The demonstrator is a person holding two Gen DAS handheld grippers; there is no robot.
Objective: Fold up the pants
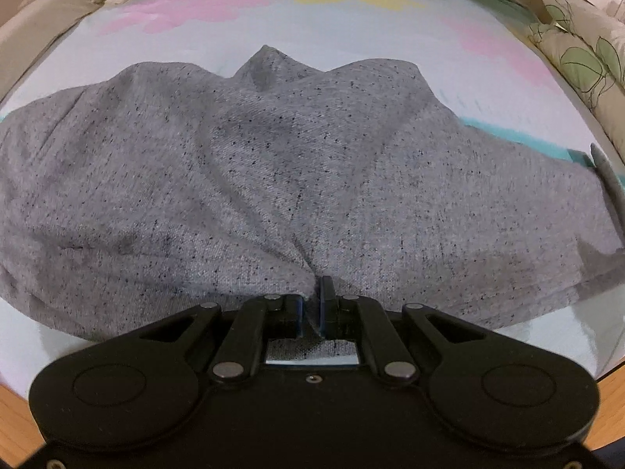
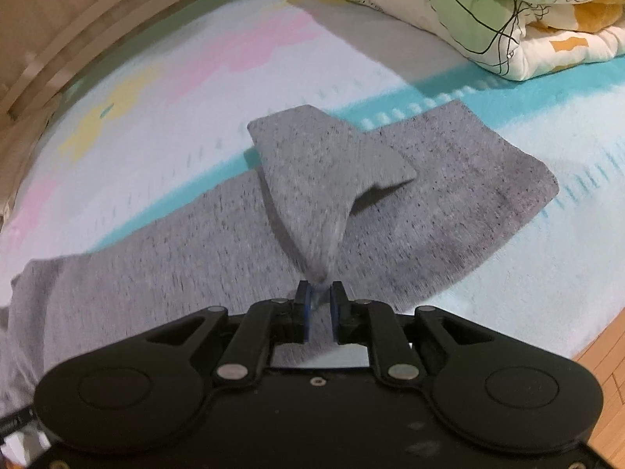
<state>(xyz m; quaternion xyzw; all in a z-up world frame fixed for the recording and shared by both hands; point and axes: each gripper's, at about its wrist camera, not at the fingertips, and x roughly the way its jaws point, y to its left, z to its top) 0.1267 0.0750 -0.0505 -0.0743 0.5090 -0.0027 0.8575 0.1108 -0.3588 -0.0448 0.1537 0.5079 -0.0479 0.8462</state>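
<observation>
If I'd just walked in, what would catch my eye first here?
Grey speckled pants sprawl across a pastel flower-print mat, one black gripper pinching their near edge. In the other view a second gripper has a lifted corner between its fingers, with a folded leaf-pattern quilt behind.

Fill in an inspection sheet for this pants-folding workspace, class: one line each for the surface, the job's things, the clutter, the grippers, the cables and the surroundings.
Surface: a pale mat with pink and yellow flowers and a teal stripe.
Job's things: grey speckled pants lie on the mat, rumpled in the left view; in the right view a pointed flap is lifted above the flat leg.
Clutter: nothing seen on the mat beside the pants.
Grippers: the left gripper is shut on a pinch of the pants; the right gripper has a small gap, with the flap's tip between its fingers, grip unclear.
Cables: nothing seen.
Surroundings: a folded quilt with green leaf print at the mat's far edge; wooden floor beside it.
</observation>
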